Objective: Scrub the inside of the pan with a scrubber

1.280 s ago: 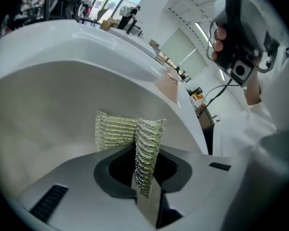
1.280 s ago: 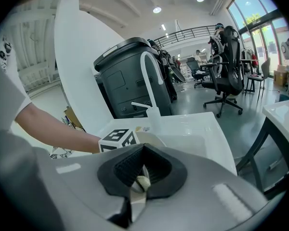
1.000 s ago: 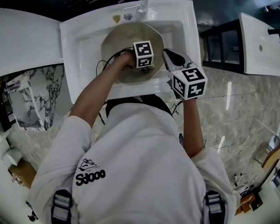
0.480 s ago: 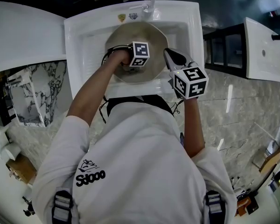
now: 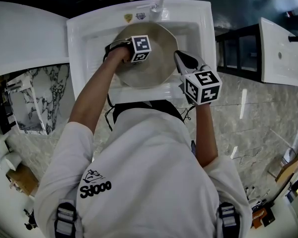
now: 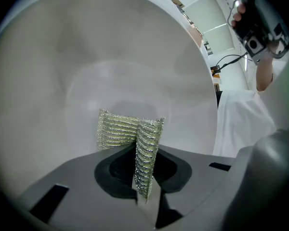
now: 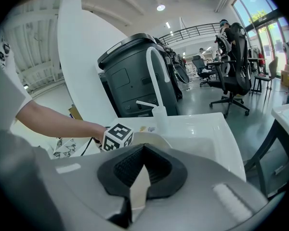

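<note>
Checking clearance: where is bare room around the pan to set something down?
Bare: the sink floor left of the pan, and the white surface beyond it. A narrower strip lies right of the pan. Crowded: inside the pan, with left gripper and scrubber, and its right rim, held by the right gripper.

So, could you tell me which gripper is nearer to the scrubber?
Left. The left gripper clamps the mesh scrubber inside the pan; the right gripper holds the pan's right rim.

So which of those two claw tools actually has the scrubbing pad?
The left gripper, down inside the pan: its jaws are shut on the silvery mesh scrubber. The right gripper only clamps the pan's edge.
</note>
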Tool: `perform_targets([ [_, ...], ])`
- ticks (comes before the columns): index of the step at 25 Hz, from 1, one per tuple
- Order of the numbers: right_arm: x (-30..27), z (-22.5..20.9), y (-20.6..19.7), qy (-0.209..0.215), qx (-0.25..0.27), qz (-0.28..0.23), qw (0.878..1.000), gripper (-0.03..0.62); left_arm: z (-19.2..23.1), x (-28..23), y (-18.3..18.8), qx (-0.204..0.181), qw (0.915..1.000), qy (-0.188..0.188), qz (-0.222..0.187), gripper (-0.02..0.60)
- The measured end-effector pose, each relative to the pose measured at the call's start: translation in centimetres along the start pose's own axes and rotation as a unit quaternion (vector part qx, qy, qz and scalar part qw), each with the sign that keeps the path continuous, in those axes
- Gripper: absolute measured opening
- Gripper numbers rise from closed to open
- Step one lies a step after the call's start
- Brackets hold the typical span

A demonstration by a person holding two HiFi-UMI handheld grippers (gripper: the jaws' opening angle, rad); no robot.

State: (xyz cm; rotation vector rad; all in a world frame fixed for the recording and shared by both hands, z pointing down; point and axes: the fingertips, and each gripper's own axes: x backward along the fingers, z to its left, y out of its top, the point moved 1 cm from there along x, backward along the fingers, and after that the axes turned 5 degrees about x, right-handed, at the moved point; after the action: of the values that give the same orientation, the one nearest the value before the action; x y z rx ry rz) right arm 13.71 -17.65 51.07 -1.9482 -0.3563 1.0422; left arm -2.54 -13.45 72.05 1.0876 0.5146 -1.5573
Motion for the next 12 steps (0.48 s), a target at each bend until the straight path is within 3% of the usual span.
perform_targets([
  [6,0.3,-0.1,-0.3,-0.004,-0.001,0.002,1.000,0.011,2.4,1.4,1.2,0.014,0.9978,0.051,-0.040,0.061],
  [12,0.7,-0.3,-0.5,-0.011,-0.002,0.002,1.000,0.010,4.3,3.3,3.8,0.018,0.9871,0.124,-0.100,0.061],
])
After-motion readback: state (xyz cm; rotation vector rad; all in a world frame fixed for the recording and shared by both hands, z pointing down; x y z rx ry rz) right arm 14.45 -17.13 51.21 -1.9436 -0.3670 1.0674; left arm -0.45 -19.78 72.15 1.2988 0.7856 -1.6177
